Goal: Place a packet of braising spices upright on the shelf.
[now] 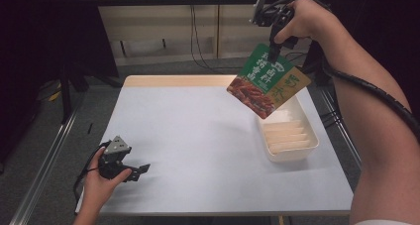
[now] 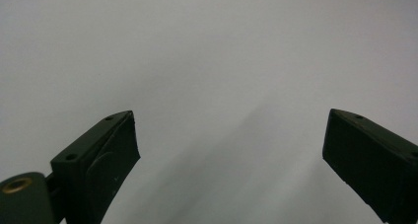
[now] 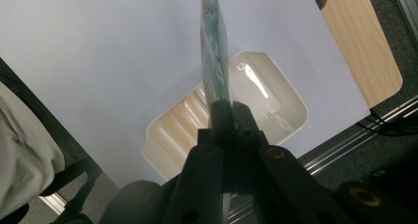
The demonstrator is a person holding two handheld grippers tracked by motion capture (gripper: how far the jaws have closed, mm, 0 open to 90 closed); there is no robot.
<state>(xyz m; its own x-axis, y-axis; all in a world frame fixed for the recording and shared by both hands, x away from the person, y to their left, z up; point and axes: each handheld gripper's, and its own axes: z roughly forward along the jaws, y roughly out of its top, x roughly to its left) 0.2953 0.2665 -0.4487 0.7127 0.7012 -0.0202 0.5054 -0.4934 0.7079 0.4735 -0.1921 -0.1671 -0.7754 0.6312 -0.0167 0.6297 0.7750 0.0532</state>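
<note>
Green and red, the snack packet [image 1: 265, 81] hangs high in the air, right above the white tray [image 1: 292, 153] at the table's right side. Its long side points down and tilts left. The right gripper [image 1: 273, 50] pinches its top edge tight. The left gripper [image 1: 133, 171] rests far away, jaws wide apart, probably holding nothing.
</note>
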